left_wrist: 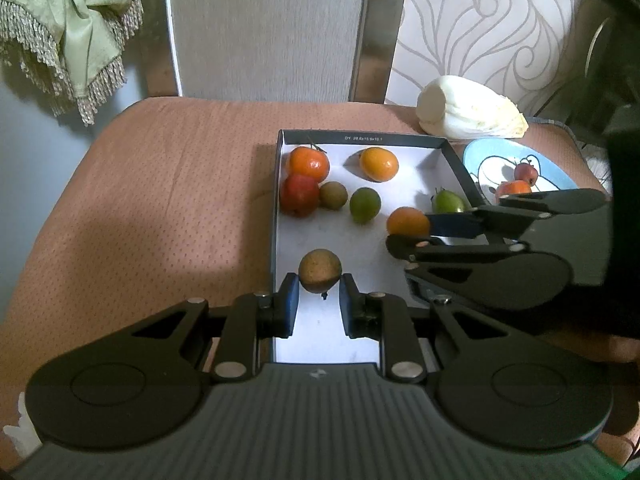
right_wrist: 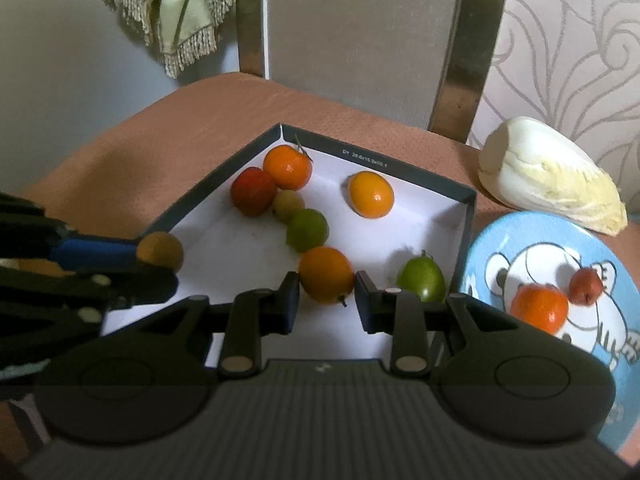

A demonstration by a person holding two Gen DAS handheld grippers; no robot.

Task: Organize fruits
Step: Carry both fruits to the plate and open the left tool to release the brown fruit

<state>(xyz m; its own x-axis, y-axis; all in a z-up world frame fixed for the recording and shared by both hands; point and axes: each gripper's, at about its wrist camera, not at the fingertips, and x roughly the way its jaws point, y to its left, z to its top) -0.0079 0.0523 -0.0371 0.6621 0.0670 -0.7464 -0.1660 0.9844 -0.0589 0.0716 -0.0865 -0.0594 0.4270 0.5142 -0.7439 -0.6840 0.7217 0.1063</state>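
Note:
A shallow box (left_wrist: 360, 138) (right_wrist: 468, 216) with a white floor holds several fruits. My left gripper (left_wrist: 319, 280) is shut on a brown round fruit (left_wrist: 320, 271) (right_wrist: 160, 251) near the box's front left. My right gripper (right_wrist: 326, 284) (left_wrist: 408, 226) is shut on an orange fruit (right_wrist: 326, 274) (left_wrist: 407, 221) inside the box. Loose in the box are a tangerine (left_wrist: 309, 163), a red fruit (left_wrist: 298, 195), a small brown fruit (left_wrist: 333, 195), a lime (left_wrist: 365, 205), a yellow-orange fruit (left_wrist: 378, 164) and a green tomato (right_wrist: 421, 280).
A blue cartoon plate (right_wrist: 608, 256) (left_wrist: 480, 152) to the right of the box holds an orange fruit (right_wrist: 539, 307) and a small red fruit (right_wrist: 586, 286). A cabbage (right_wrist: 548, 176) lies behind it. All sit on an orange-brown cushion (left_wrist: 160, 200) before a chair back (left_wrist: 268, 28).

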